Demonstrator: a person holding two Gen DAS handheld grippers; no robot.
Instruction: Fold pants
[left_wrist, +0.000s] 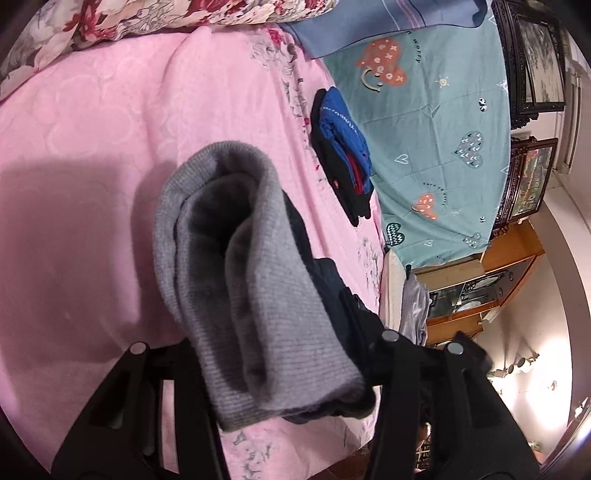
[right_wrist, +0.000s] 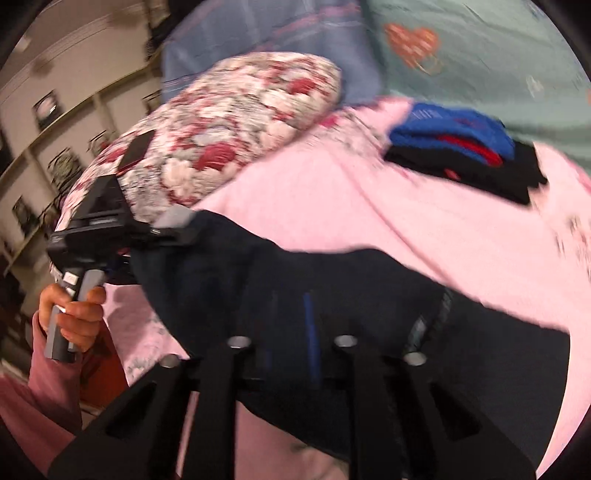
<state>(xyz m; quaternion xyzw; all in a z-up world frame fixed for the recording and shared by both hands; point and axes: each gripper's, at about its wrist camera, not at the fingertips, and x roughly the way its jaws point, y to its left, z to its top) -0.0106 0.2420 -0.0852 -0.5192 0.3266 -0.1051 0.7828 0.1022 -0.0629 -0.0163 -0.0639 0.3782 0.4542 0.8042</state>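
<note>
The pants (left_wrist: 258, 288) are dark navy outside with a grey ribbed fleece lining turned outward, bunched and lifted above the pink sheet. In the right wrist view, blurred, the dark fabric (right_wrist: 332, 288) stretches across the near foreground, a blue stripe showing.

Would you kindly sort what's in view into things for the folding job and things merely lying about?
For the job:
- dark pants with grey lining
- left gripper
- right gripper

Lying about:
- folded blue and black clothes
- floral pillow
- pink blanket
</note>
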